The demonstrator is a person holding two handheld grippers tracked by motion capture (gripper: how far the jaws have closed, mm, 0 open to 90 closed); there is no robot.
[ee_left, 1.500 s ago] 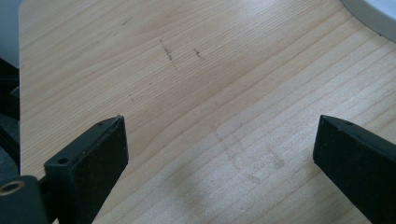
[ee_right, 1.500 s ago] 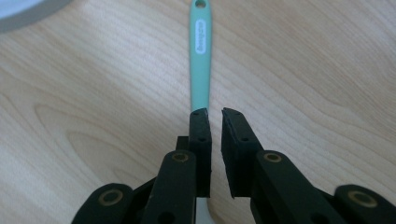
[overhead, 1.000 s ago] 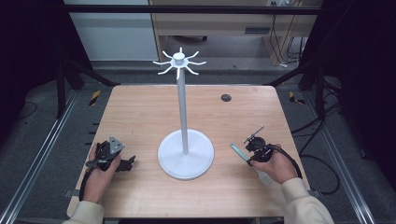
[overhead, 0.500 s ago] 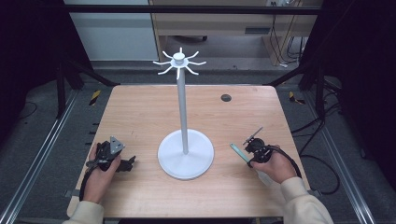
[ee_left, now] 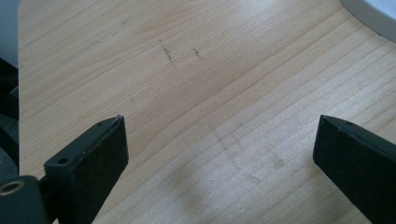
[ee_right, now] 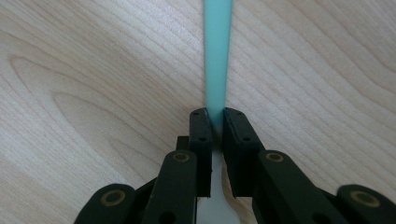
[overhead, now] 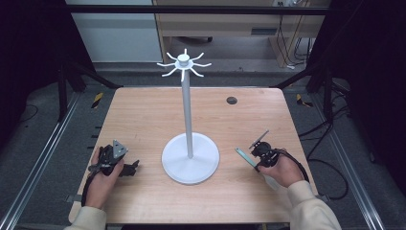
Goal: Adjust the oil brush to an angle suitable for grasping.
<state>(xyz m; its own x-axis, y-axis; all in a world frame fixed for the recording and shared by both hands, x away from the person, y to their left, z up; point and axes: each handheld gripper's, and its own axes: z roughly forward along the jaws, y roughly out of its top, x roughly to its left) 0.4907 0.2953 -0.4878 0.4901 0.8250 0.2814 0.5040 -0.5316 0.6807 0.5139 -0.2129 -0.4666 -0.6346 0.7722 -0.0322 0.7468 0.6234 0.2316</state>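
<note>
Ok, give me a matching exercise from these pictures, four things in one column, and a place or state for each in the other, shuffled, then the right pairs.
Things:
1. left gripper
2. right gripper
3. white stand
4. dark disc

Place or state:
A. far side of the table, right of the pole
B. jaws wide apart over bare wood
C. middle of the table, upright
D. jaws closed on a teal strip

Pairs: 1-B, 2-D, 3-C, 4-A

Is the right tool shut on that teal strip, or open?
Shut on it: the right tool has both jaws pressed against the teal strip, which sticks out beyond them over the wooden table.
</note>
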